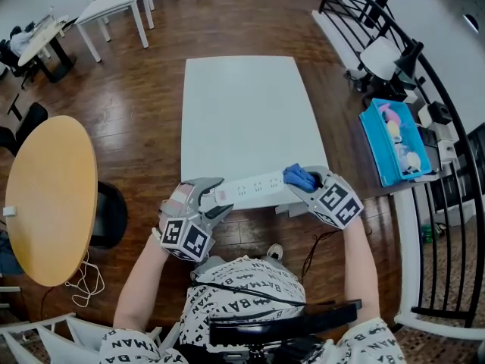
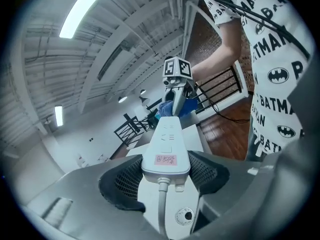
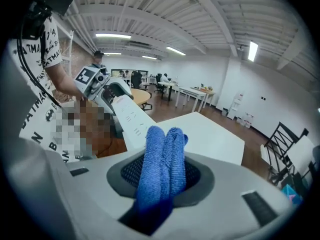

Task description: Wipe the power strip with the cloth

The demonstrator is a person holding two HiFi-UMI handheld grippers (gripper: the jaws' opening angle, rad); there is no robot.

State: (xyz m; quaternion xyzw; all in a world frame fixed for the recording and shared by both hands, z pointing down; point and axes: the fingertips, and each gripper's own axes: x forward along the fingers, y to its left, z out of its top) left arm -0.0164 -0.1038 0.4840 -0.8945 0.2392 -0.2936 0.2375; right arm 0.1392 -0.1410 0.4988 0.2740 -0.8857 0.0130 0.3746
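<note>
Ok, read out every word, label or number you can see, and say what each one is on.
"BATMAN", repeated among bat logos: on the person's white shirt.
Pink sticker on the power strip: it carries print, too small and blurred to read.
Nothing else is legible.

Bright, even indoor light from ceiling tubes, tubes blown out. White table evenly lit; floor beyond its far edge shows sheen. Heavy fisheye bend w/ dark corners. Cloth soft nr lens.

Your white power strip, long and slim, pink label at its corded end, gripped there and held aloft, your folded blue cloth bunched at its other end
</note>
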